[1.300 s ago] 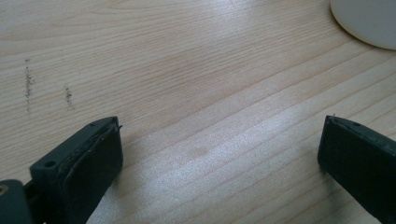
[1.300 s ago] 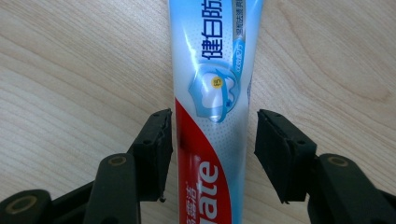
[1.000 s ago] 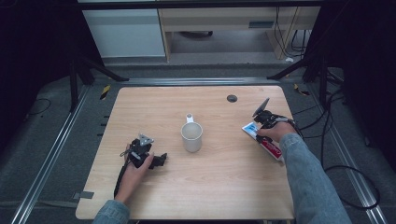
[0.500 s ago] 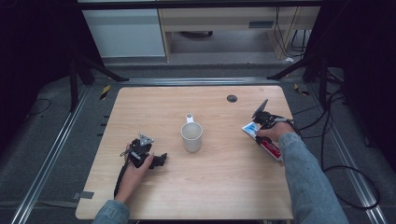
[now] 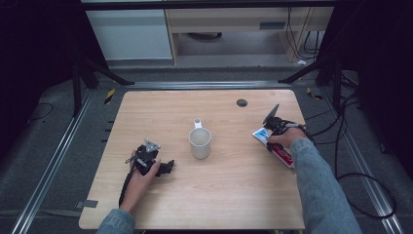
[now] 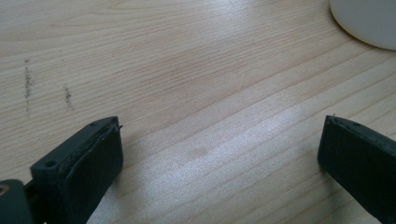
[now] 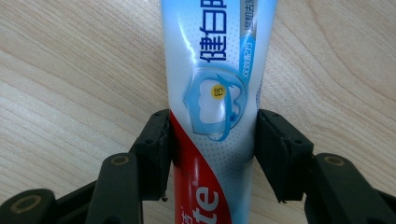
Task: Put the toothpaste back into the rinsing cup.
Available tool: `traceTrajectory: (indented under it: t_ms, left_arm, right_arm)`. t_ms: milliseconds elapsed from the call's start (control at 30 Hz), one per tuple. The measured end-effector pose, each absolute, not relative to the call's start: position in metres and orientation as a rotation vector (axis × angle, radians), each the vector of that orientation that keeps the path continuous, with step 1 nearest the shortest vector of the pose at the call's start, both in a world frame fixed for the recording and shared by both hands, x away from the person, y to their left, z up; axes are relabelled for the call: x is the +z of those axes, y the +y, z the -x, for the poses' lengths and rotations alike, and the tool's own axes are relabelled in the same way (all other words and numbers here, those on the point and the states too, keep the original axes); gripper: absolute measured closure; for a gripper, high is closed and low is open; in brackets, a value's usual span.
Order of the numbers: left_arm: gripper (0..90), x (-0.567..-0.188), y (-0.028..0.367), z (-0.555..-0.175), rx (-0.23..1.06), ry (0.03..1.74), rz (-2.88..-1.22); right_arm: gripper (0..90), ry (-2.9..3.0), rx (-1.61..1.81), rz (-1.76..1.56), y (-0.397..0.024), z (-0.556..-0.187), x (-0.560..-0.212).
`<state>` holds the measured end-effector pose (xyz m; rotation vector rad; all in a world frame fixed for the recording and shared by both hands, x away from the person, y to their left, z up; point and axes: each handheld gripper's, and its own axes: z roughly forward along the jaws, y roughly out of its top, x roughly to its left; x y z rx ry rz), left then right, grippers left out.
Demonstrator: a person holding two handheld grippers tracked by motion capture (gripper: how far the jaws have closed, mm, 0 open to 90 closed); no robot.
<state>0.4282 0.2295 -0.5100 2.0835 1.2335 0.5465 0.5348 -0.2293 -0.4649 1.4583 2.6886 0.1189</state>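
Observation:
A toothpaste tube (image 7: 215, 70), white and blue with a red lower part, lies flat on the wooden table (image 5: 234, 195) near its right edge (image 5: 282, 155). My right gripper (image 7: 212, 140) straddles it, and both pads press on its sides; in the high view that gripper (image 5: 271, 138) sits at the tube's far end. A white mug (image 5: 200, 142) stands upright at the table's middle. My left gripper (image 5: 170, 166) rests low at the front left, its jaws wide open over bare wood (image 6: 219, 144), with the mug's rim (image 6: 369, 21) off to its upper right.
A small black round insert (image 5: 242, 102) sits in the tabletop near the far edge. Cables (image 5: 341, 146) trail off the right side. Dark stands and a low cabinet (image 5: 219, 29) lie beyond the table.

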Motion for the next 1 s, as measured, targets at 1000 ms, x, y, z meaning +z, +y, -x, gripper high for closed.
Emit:
traceTrajectory:
  t_ms: [1000]
  left_arm:
    - [0.0, -0.5100, 0.2295, -0.4282, 0.545, 1.234, -2.083]
  right_arm:
    - [71.7, 2.716, 0.113, -1.368, -0.2337, -0.5342, -0.4578]
